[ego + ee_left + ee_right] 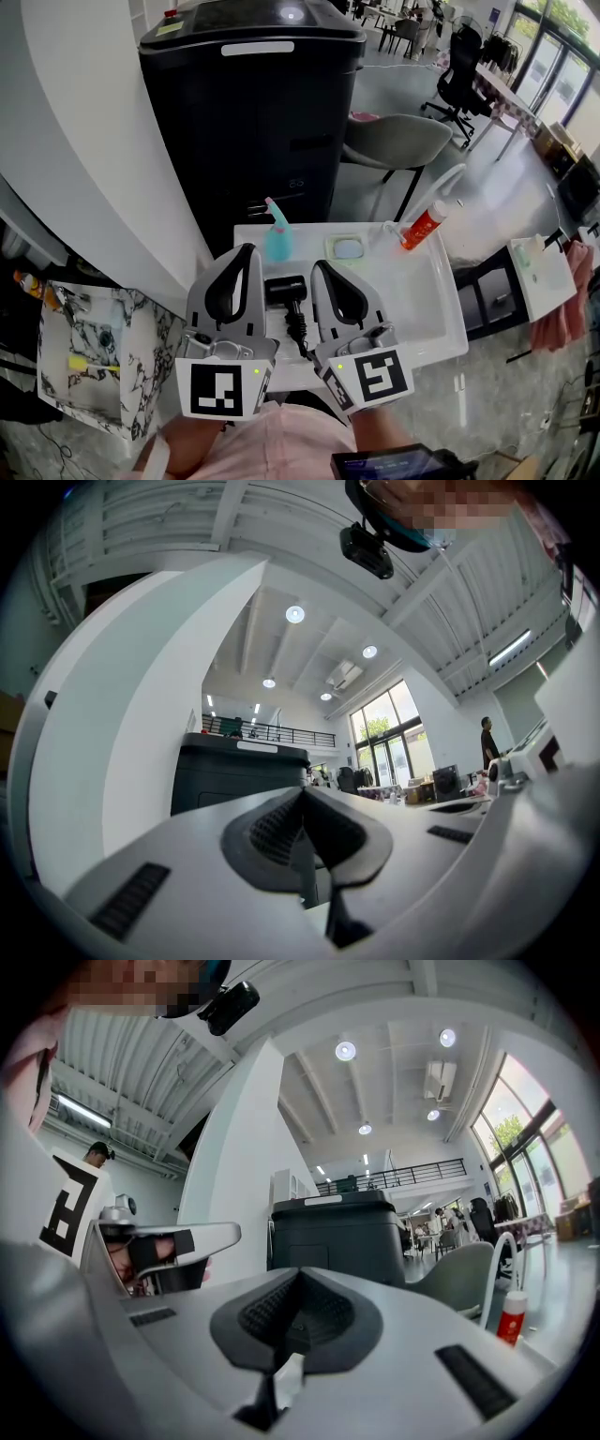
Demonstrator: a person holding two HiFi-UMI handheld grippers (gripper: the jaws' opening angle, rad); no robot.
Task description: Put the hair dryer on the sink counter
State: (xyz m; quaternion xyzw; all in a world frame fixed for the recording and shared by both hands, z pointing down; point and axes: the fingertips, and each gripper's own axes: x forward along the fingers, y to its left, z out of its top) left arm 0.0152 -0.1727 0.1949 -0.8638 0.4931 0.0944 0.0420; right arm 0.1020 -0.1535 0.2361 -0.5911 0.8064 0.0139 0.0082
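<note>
**Inspector:** Start at the left. State of the left gripper (246, 255)?

**Assistant:** Jaws pressed together with nothing between them. The left gripper view confirms it. It is raised over the near left edge of the sink counter (427, 309), tips aimed away from the person. I judge that to be a waiting posture, not a reach.

**Inspector:** And the hair dryer (285, 290)?

**Assistant:** It is black and lies flat on the white counter in the gap between the two grippers. Its cord (298, 334) trails toward the person. Neither gripper touches it. A teal bottle (277, 239) stands just behind it.

**Inspector:** So is the task finished or not begun?

**Assistant:** The dryer rests on the counter, which is where the task wants it. These views alone do not tell me whether it was set down or has yet to be handled.

**Inspector:** Right gripper (320, 269)?

**Assistant:** Also fully closed and empty, level with the left one. Holding both closed and clear of the dryer keeps the cord from snagging.

**Inspector:** Further right?

**Assistant:** A soap dish (345, 247), then a red tube (424, 227) lying by the faucet (442, 185). All are grouped at the back edge, which leaves the front of the counter free for the dryer.
</note>
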